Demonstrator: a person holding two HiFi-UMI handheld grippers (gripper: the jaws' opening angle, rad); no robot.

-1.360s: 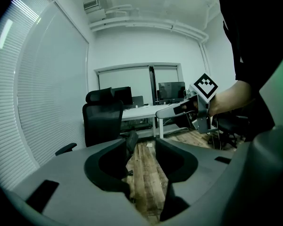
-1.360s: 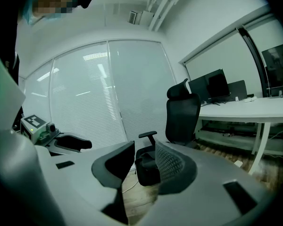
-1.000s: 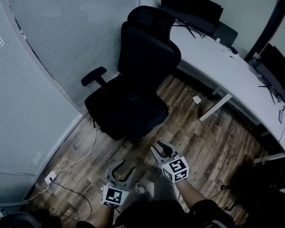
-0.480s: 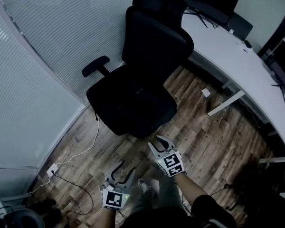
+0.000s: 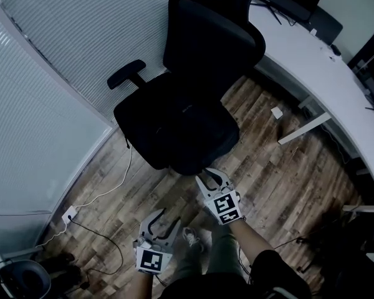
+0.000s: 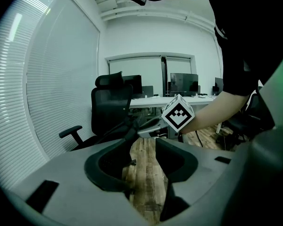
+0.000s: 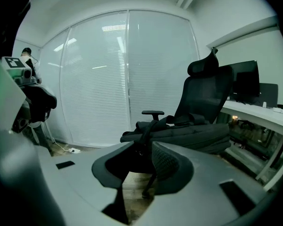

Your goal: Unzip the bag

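Head view, looking steeply down. A black office chair stands on a wooden floor between a wall of white blinds at left and a curved white bench at right, which carries dark monitors at its far edge.

The bag – black, soft and lying flat – rests on the chair's seat. It is clearest in the right gripper view, beneath the tall backrest and just right of the armrest. From overhead it can hardly be told from the dark seat. No zip detail can be made out.

The right tool is held near the seat's near edge, apart from the bag. Its jaws stand well apart with nothing gripped. In its own view only floor and the chair's base show through the gap.

The left tool is nearer the person and farther left, over bare floor. Its jaws are likewise spread wide and hold nothing – floorboards fill the gap in its own view, with the right tool's marker cube beyond.

A white cable runs along the floor to a socket at near left.
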